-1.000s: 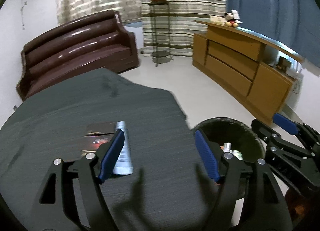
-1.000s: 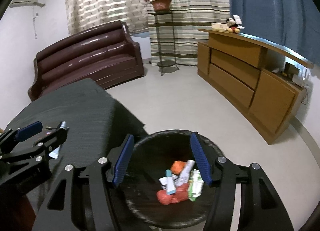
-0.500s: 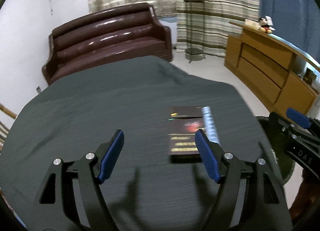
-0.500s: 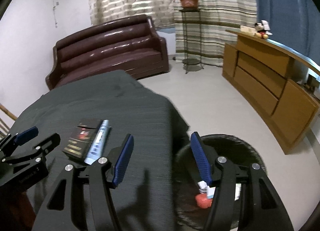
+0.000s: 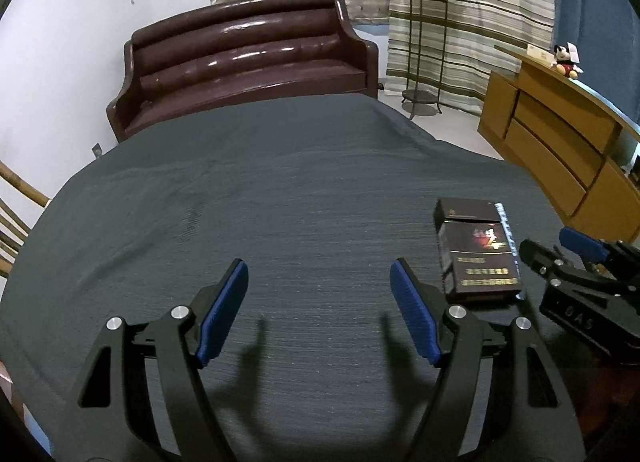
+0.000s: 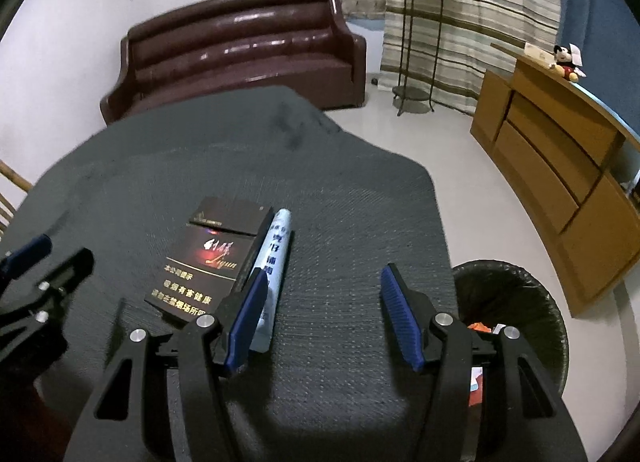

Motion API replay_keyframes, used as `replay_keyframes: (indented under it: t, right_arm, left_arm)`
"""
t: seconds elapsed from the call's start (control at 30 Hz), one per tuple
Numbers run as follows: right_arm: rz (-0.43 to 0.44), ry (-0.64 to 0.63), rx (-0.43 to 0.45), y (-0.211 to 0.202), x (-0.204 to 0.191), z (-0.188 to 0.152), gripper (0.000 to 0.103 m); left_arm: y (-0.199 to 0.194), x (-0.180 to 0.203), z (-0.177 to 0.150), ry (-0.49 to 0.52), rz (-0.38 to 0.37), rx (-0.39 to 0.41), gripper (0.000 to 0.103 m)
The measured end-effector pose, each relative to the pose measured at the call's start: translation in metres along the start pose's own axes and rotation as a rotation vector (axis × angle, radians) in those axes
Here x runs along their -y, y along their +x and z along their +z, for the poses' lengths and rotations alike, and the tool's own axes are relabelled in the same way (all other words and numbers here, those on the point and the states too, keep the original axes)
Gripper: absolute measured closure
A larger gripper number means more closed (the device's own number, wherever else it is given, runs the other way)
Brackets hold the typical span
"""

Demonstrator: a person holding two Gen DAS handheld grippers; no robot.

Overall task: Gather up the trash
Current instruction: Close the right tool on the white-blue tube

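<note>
Dark grey cloth covers the surface (image 5: 280,202). The left hand-held gripper (image 5: 318,308) is held level just above it, blue-padded jaws wide apart with nothing between them. At its 2 o'clock lies a dark cigarette box (image 5: 476,250), flat, with a pale blue tube (image 6: 272,262) lying along the box's right edge. The right hand-held gripper (image 6: 322,316) is angled down over the cloth, jaws likewise apart and holding nothing; its left finger (image 6: 246,316) overlaps the near end of the tube, contact uncertain. At 4 o'clock from this gripper, beyond the surface edge, a black-lined trash bin (image 6: 520,302) stands on the floor containing scraps.
</note>
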State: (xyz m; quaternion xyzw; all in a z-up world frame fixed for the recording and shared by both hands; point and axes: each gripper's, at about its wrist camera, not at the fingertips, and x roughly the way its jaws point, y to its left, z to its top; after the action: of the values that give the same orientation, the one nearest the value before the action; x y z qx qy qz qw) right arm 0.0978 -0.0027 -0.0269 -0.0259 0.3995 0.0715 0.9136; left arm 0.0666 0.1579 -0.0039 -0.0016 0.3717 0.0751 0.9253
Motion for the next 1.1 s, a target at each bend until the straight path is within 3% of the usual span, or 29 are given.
replay_keyframes:
  t: [0.43, 0.57, 0.7, 0.9, 1.1]
  right_arm:
    - [-0.024, -0.044, -0.036, 0.011, -0.024, 0.013, 0.045]
    - [-0.044, -0.046, -0.059, 0.014, -0.023, 0.011, 0.055]
    - [-0.036, -0.044, -0.074, 0.018, -0.025, 0.011, 0.058]
    - [-0.013, -0.071, -0.070, 0.014, -0.031, 0.007, 0.085]
    - [0.017, -0.023, -0.049, 0.007, -0.017, 0.004, 0.087]
  left_arm:
    - [0.011, -0.020, -0.002, -0.035, -0.018, -0.017, 0.031]
    - [0.014, -0.026, -0.002, -0.038, -0.024, -0.022, 0.031]
    - [0.017, -0.026, -0.001, -0.039, -0.027, -0.025, 0.031]
    - [0.020, -0.016, 0.003, -0.036, -0.050, -0.031, 0.031]
    - [0.020, 0.006, 0.004, -0.008, -0.089, -0.034, 0.031]
